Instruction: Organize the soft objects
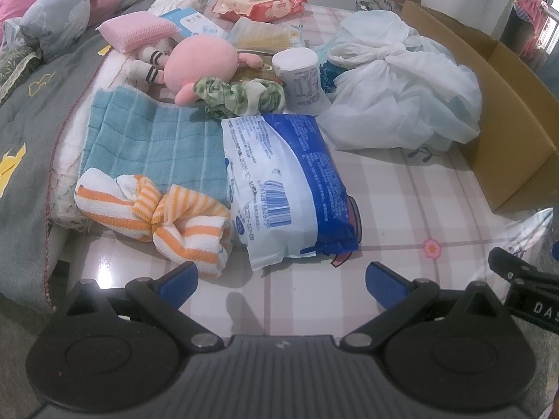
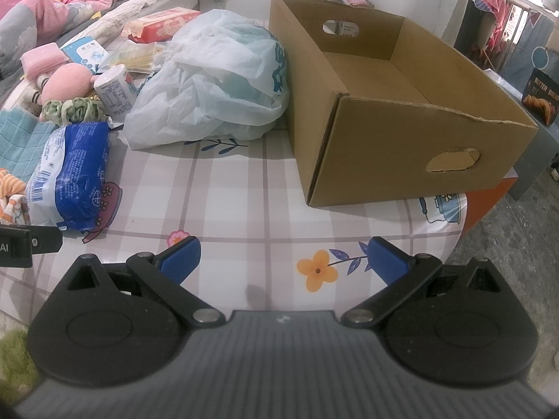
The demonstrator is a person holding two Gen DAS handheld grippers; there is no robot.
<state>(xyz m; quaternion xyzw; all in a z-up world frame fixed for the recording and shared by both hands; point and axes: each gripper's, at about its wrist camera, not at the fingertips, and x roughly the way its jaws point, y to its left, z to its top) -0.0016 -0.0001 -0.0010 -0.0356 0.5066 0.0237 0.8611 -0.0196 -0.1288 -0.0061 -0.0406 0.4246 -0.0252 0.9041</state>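
Note:
Soft things lie in a heap on the checked tablecloth (image 1: 401, 192): an orange-striped cloth (image 1: 157, 209), a teal towel (image 1: 153, 143), a blue and white tissue pack (image 1: 290, 181), a green scrunchie (image 1: 241, 96), a pink plush toy (image 1: 202, 59), a pink sponge (image 1: 136, 29) and a crumpled white plastic bag (image 1: 401, 87). My left gripper (image 1: 281, 281) is open just short of the tissue pack and holds nothing. My right gripper (image 2: 283, 258) is open over bare tablecloth, in front of the empty cardboard box (image 2: 401, 111). The tissue pack (image 2: 73, 181) lies to its left.
A white canister (image 1: 302, 76), a red wipes pack (image 1: 262, 3) and a small blue-white packet (image 1: 195, 24) sit behind the heap. A bed with grey and pink quilts (image 1: 31, 111) borders the table's left. The table's rounded edge (image 2: 457, 230) drops off at the right.

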